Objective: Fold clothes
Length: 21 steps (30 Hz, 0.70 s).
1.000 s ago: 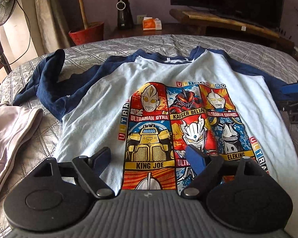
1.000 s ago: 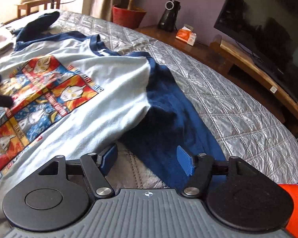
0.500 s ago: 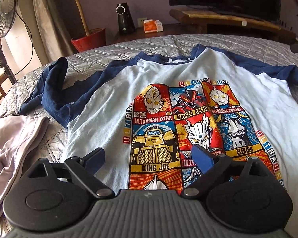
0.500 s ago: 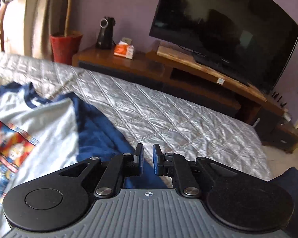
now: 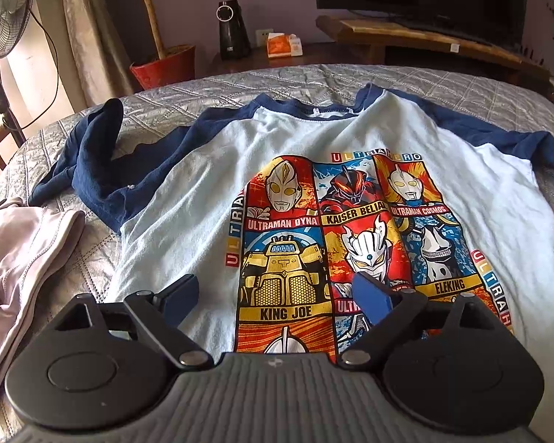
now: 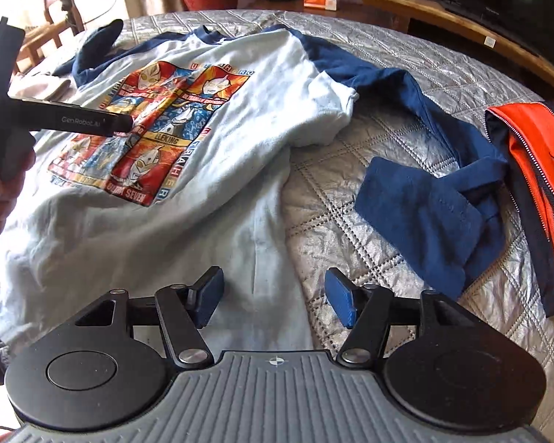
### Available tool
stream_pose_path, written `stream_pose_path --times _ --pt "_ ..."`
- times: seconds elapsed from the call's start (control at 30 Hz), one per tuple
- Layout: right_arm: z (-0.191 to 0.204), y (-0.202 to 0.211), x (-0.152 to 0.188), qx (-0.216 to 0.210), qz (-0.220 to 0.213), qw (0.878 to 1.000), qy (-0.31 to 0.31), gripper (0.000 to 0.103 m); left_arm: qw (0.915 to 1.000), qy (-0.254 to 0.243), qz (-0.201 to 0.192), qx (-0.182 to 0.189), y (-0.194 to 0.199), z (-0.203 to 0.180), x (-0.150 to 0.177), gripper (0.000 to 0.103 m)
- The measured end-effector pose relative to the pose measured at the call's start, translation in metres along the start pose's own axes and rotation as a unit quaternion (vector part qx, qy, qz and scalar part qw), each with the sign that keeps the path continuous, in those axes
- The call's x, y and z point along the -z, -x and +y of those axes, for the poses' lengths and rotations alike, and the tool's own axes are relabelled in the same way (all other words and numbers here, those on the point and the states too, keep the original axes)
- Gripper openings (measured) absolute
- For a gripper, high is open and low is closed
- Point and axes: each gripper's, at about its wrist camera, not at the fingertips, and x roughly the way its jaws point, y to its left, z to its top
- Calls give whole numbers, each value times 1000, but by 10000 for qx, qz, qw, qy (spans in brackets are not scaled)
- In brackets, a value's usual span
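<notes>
A quilted bed (image 5: 314, 81) carries the shirt (image 5: 210, 170), a jacket (image 6: 528, 170) at its right edge, under the wide, closing left gripper (image 5: 280, 297) and opening, empty right gripper (image 6: 273, 301).

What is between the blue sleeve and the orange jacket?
Nothing: in the right wrist view the blue sleeve runs right up to the orange jacket and touches its edge, on the silver quilt.

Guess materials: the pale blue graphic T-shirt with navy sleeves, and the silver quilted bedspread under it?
Pale blue graphic T-shirt with navy sleeves: looks like soft matte cotton-type knit; it wrinkles loosely, and the chest print seems slightly glossier. Silver quilted bedspread: probably a satin-like synthetic; it shines, crinkles finely, and shows stitched diamond quilting. Fibre content cannot be told.
</notes>
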Motion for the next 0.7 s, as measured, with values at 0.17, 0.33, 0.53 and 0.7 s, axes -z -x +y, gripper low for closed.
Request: stream_pose_path --times 0.17,0.33,0.53,0.7 --pt "2 16 4 -127 48 9996 -254 4 9996 -201 -85 -154 1 -6 1 94" --pt "0 31 28 -144 413 9960 -778 5 9996 -228 -52 -136 -1 -5 -1 95" --pt "0 57 18 598 -35 9967 -557 13 9998 -179 -92 -73 3 -5 -2 89" --pt "23 38 -26 -148 -309 9987 -369 28 9981 -502 -196 -301 4 -15 1 86"
